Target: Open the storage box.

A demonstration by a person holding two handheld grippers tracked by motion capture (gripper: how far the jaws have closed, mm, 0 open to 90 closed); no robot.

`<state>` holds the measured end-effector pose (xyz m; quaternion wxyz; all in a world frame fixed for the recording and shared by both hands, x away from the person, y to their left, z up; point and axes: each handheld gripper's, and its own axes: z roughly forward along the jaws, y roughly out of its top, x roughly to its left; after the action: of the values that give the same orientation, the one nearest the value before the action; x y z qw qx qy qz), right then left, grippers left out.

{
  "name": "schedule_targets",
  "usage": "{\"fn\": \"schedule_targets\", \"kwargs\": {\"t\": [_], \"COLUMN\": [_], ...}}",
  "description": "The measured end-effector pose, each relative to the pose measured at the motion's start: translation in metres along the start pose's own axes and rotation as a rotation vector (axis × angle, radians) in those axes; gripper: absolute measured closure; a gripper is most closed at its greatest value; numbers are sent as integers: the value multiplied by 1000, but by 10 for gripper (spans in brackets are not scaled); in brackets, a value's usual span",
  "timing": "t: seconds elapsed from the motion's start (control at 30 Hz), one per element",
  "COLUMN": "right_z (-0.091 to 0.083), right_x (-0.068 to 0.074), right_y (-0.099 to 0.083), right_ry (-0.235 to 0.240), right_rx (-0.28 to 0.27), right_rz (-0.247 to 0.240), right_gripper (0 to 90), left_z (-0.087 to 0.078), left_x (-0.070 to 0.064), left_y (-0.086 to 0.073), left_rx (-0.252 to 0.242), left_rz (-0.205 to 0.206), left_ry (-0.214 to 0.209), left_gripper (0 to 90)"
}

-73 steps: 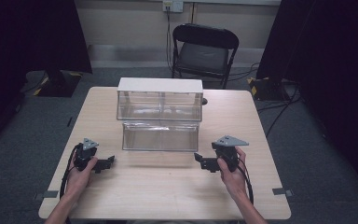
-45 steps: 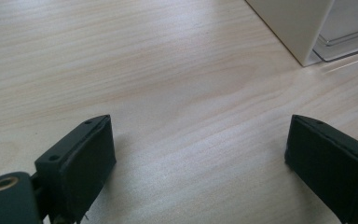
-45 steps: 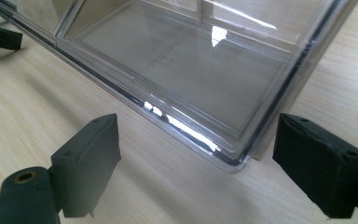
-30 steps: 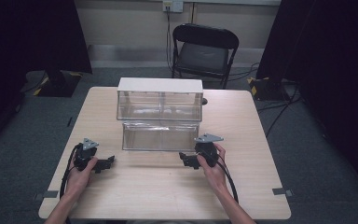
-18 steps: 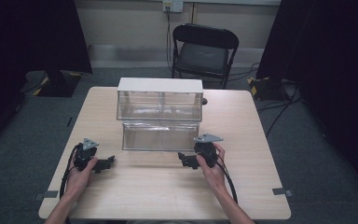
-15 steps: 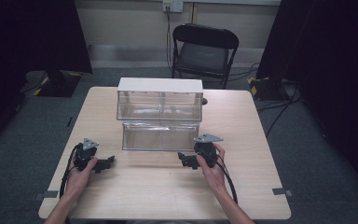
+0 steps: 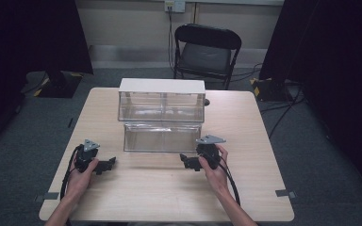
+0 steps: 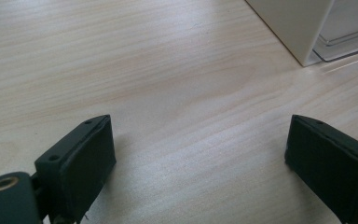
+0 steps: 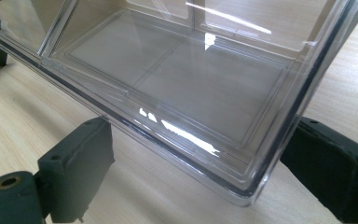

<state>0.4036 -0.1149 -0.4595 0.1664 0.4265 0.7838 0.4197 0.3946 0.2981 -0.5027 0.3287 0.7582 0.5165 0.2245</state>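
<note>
A clear plastic drawer (image 7: pixel 162 136) stands pulled out in front of a white-topped clear cabinet (image 7: pixel 161 100) at the table's middle. My right gripper (image 7: pixel 185 161) is open just in front of the drawer's right part, pointing left. In the right gripper view the drawer's near corner (image 9: pixel 242 184) sits between the wide-apart jaws; it holds nothing. My left gripper (image 7: pixel 109 163) rests open on the table at the front left, well apart from the drawer. Bare wood lies between its jaws in the left gripper view, with the cabinet's white corner (image 8: pixel 298 28) ahead.
The wooden table (image 7: pixel 169 193) has free room along its front and sides. A black folding chair (image 7: pixel 206 49) stands behind the table. Cables run over the grey floor at the right, and tape marks sit near the table's front corners.
My right gripper has moved left and slightly forward, from the table's right part to the drawer's front right corner. The left gripper has stayed put.
</note>
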Motion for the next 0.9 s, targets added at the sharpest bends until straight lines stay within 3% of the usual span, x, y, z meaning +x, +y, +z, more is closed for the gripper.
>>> {"fn": "schedule_targets", "kwargs": {"t": [0.9], "right_z": [-8], "right_x": [1], "right_y": [3], "right_ry": [24], "right_rx": [-24], "right_rz": [-3], "right_gripper": [58], "left_z": [0], "left_x": [0], "left_y": [0], "left_rx": [0], "left_rz": [0], "left_ry": [0], "left_gripper": [77]}}
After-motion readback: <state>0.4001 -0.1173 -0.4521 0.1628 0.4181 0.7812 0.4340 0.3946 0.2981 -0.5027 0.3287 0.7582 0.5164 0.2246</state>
